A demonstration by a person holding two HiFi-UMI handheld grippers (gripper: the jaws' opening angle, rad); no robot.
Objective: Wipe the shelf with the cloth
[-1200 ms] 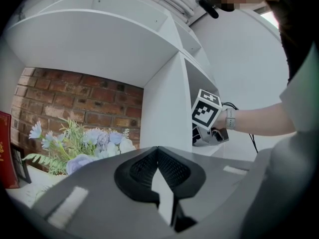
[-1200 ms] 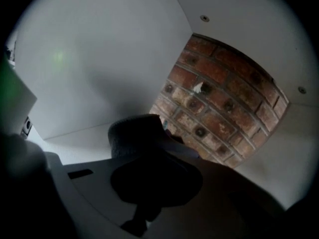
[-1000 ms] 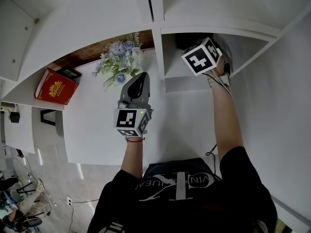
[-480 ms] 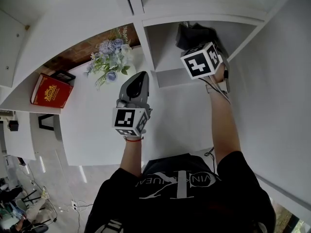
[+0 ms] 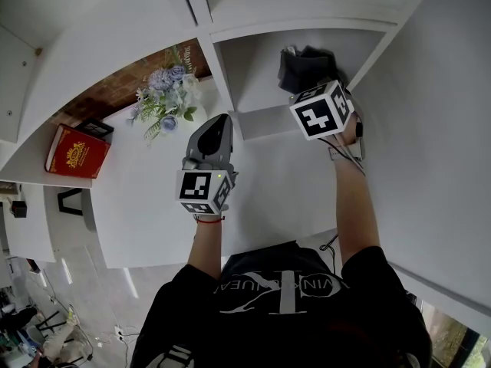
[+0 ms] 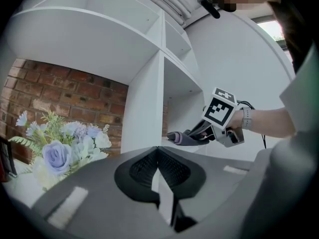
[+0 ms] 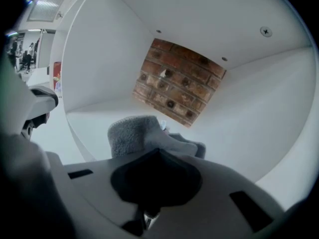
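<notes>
A dark grey cloth lies bunched on the floor of the white shelf compartment. My right gripper reaches into that compartment, tilted downward and shut on the cloth, which fills the space just past its closed tips. The left gripper view shows the cloth pressed on the shelf board under the right gripper. My left gripper hovers level outside the compartment, to the left of it, over the white board. Its jaws meet with nothing between them.
A bunch of blue and white flowers stands in the neighbouring bay against a brick back wall. A red book leans at the far left. A white upright divider separates the two bays.
My right gripper has drawn back toward the compartment's front edge, dragging the cloth across the shelf floor. More of the cloth shows now. My left gripper has shifted slightly.
</notes>
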